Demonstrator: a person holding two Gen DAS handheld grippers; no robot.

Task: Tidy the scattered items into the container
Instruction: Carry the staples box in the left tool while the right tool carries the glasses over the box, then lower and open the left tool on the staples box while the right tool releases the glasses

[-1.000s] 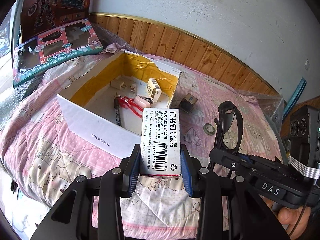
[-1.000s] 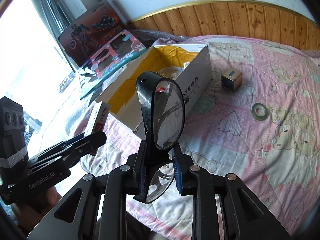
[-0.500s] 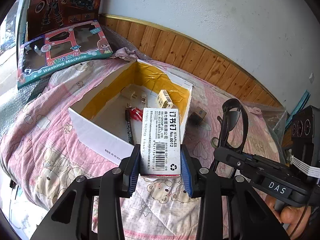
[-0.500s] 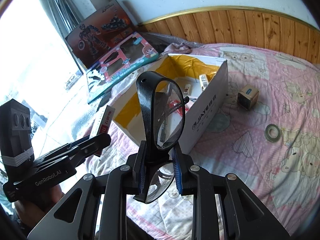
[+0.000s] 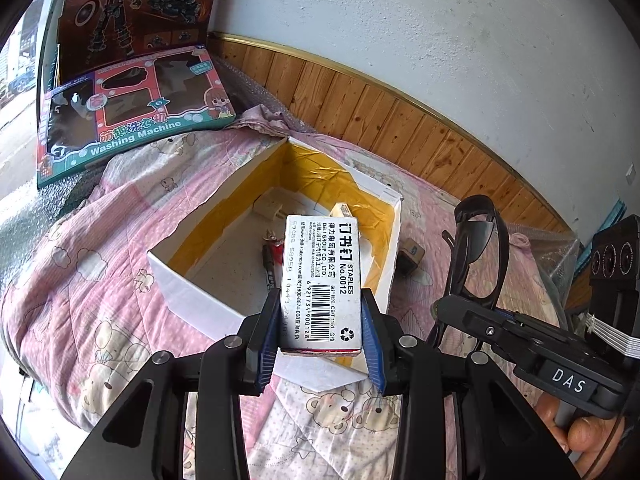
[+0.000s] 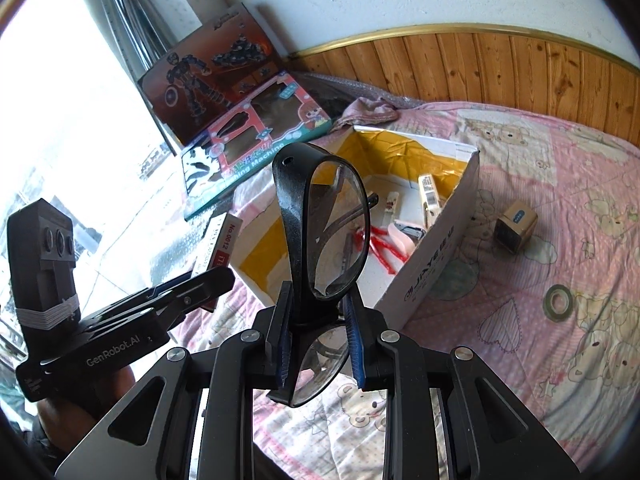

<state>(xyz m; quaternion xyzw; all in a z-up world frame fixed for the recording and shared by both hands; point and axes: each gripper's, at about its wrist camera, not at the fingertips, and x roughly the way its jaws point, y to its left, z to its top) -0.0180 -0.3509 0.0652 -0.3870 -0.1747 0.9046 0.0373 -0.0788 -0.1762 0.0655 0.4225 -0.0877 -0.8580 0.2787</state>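
An open white cardboard box [image 5: 188, 292] [image 6: 436, 256] with yellow tape inside sits on the pink quilt. It holds a red cord [image 6: 380, 240], a small carton [image 6: 430, 196] and other small items. My left gripper [image 5: 320, 332] is shut on a white staples box [image 5: 324, 280], held above the box's near wall. My right gripper [image 6: 318, 338] is shut on black-framed glasses [image 6: 332, 236], upright, near the box's corner. The glasses [image 5: 478, 256] and right gripper also show at right in the left wrist view. The left gripper [image 6: 216, 280] with the staples box [image 6: 218, 248] appears at left in the right wrist view.
A small brown cube box [image 6: 514, 228] [image 5: 412, 254] and a tape ring [image 6: 560, 302] lie on the quilt [image 5: 80, 272] right of the container. Two toy boxes [image 5: 132, 108] [image 6: 248, 144] lean at the wall corner. A wooden wainscot [image 5: 400, 120] lines the back.
Both grippers have risen and pulled back from the box, still holding the staples box and the glasses. The container now appears farther away and more of its inside shows.
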